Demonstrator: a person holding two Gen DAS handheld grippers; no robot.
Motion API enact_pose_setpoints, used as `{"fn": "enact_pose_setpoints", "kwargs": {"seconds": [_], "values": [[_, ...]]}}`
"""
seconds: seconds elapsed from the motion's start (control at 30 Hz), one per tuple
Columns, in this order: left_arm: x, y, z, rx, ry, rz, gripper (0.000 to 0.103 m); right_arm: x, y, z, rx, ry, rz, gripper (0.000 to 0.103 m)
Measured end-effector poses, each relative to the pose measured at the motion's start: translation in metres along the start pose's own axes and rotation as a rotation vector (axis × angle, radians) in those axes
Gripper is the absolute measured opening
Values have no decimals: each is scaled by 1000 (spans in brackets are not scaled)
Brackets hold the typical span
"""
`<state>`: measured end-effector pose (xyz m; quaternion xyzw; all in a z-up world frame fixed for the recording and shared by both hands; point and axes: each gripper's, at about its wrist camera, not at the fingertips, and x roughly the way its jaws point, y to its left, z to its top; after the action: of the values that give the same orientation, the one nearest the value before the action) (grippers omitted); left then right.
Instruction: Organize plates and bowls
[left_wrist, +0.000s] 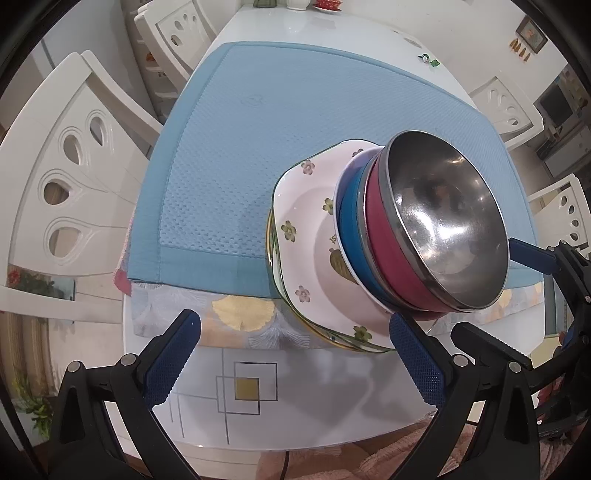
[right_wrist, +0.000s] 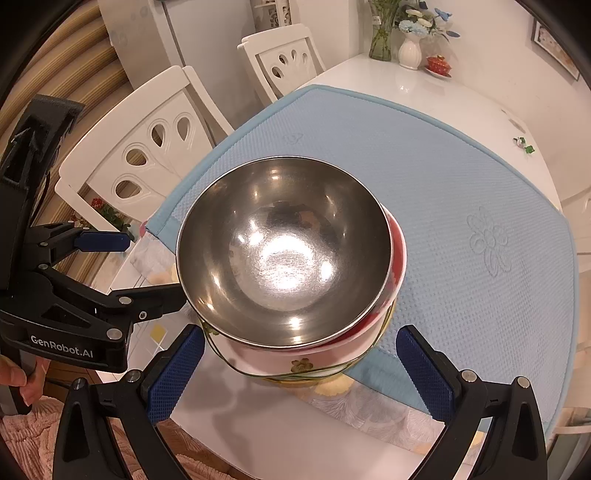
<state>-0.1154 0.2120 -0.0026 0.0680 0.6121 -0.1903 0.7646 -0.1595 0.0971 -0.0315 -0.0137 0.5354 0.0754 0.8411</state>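
Note:
A steel bowl with a red outside sits nested in a blue bowl, both on a stack of square floral plates at the near edge of the blue mat. The stack also shows in the right wrist view: steel bowl, plates. My left gripper is open and empty, just left of and below the stack. My right gripper is open, its fingers either side of the stack's near edge, not touching it. The right gripper shows at the right of the left wrist view.
White chairs stand along the table's left side and more on the right. A patterned runner lies under the mat. Vases and a small red dish stand at the table's far end. A small green item lies right.

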Motion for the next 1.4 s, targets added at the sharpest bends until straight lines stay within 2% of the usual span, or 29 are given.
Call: {"fn": "enact_pose_setpoints", "kwargs": {"seconds": [1.4], "values": [[3,-2,1,3,10,8,102,3,-9,-2,1,14,23,103]]}}
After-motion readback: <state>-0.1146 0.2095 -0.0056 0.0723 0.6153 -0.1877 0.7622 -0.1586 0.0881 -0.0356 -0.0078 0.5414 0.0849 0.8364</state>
